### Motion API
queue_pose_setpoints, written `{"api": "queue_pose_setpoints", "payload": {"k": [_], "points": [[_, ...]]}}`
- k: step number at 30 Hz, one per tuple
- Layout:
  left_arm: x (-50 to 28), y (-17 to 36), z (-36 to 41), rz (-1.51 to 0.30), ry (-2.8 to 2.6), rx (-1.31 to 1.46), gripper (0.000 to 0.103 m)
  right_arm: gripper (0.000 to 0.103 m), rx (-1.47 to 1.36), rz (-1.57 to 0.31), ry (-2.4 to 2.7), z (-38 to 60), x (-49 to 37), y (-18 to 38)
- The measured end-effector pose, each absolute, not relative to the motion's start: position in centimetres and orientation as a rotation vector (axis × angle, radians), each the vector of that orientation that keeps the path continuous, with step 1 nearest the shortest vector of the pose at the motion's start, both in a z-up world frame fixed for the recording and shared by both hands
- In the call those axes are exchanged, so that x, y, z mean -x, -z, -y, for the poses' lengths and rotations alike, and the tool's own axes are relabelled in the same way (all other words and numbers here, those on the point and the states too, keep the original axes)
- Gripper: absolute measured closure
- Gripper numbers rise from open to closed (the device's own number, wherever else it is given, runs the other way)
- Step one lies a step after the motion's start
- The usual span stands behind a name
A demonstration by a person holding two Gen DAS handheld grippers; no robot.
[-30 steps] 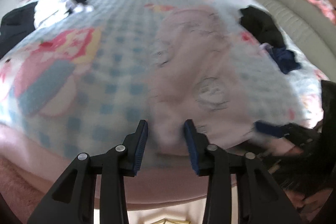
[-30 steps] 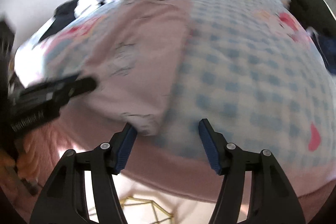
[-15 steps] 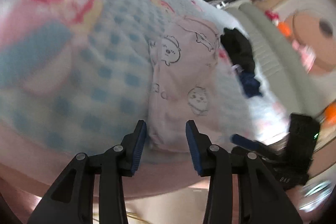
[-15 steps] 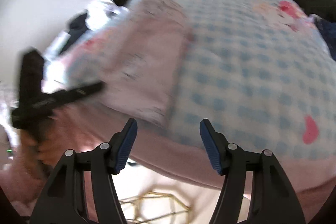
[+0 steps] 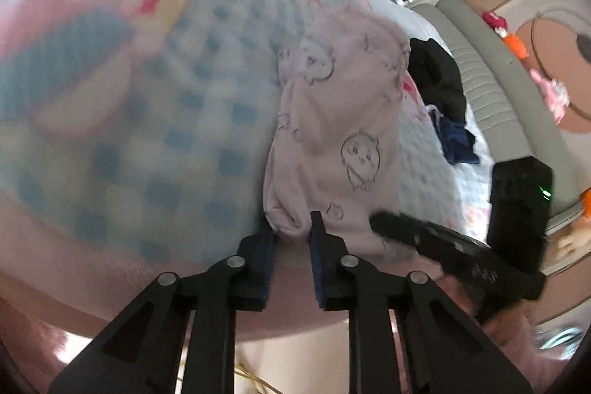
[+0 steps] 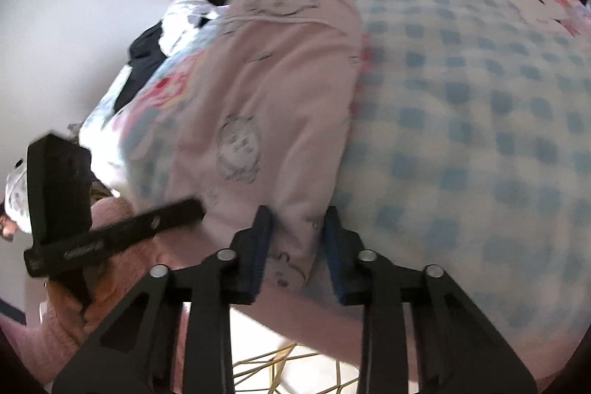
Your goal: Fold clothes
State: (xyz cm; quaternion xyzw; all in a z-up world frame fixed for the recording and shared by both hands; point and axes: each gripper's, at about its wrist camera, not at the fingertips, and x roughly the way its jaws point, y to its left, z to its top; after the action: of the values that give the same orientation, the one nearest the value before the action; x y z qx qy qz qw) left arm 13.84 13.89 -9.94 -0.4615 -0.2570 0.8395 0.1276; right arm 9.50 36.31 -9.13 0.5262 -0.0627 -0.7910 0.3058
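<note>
Lengthwise, the pink garment (image 5: 332, 120) runs from the bed's near edge toward its far side.
Both tongs sit at its near hem: left tongs (image 5: 291, 235) straddle one corner, right tongs (image 6: 297, 231) the other, jaws apart around cloth, not yet clamped.

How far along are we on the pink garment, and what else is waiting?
Done: the pink garment lies as a narrow lengthwise strip on the checked bedspread. In hand: the left gripper and right gripper each straddle a near corner of its hem, jaws not fully shut. Left: folding it end over end, then the dark clothes and the black-and-white pile.
</note>
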Motion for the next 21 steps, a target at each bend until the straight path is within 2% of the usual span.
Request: {"api": "queue_pose_setpoints", "payload": {"k": [4, 6, 8, 11, 12, 13, 15, 16, 18, 19, 21], "points": [[-13.8, 6.8, -13.2, 0.664, -2.612, 1.241, 0.087, 0.082, -1.362, 0.203, 2.044, -35.4, -10.5, 8.4], [-14.0, 6.0, -11.8, 0.675, -2.692, 1.224, 0.087, 0.082, -1.345, 0.239, 1.993, -34.0, -10.7, 8.0], [-13.9, 6.5, -10.9, 0.772, -2.638, 1.244, 0.085, 0.079, -1.324, 0.191, 1.949, -32.1, -11.5, 7.1], [-13.9, 8.1, -10.5, 0.929, -2.49, 1.271, 0.062, 0.058, -1.312, 0.151, 2.004, -33.0, -11.7, 6.1], [-14.1, 8.7, -10.7, 0.976, -2.436, 1.275, 0.055, 0.058, -1.305, 0.157, 2.035, -33.9, -11.5, 5.8], [-14.2, 9.4, -11.0, 1.001, -2.395, 1.286, 0.055, 0.057, -1.298, 0.164, 2.068, -34.8, -11.3, 5.4], [-14.4, 10.5, -12.0, 1.016, -2.339, 1.321, 0.055, 0.043, -1.285, 0.212, 2.173, -37.3, -9.9, 5.0], [-14.2, 10.9, -12.5, 1.016, -2.322, 1.339, 0.055, 0.041, -1.277, 0.244, 2.223, -38.6, -9.1, 4.8], [-13.9, 11.0, -13.4, 1.001, -2.336, 1.337, 0.055, 0.029, -1.277, 0.285, 2.238, -39.7, -7.2, 4.9], [-13.8, 10.8, -13.8, 0.995, -2.349, 1.318, 0.057, 0.027, -1.283, 0.294, 2.212, -39.6, -6.1, 5.1], [-13.6, 10.5, -14.2, 0.977, -2.405, 1.271, 0.07, 0.025, -1.297, 0.313, 2.158, -39.5, -4.0, 5.6]]}}
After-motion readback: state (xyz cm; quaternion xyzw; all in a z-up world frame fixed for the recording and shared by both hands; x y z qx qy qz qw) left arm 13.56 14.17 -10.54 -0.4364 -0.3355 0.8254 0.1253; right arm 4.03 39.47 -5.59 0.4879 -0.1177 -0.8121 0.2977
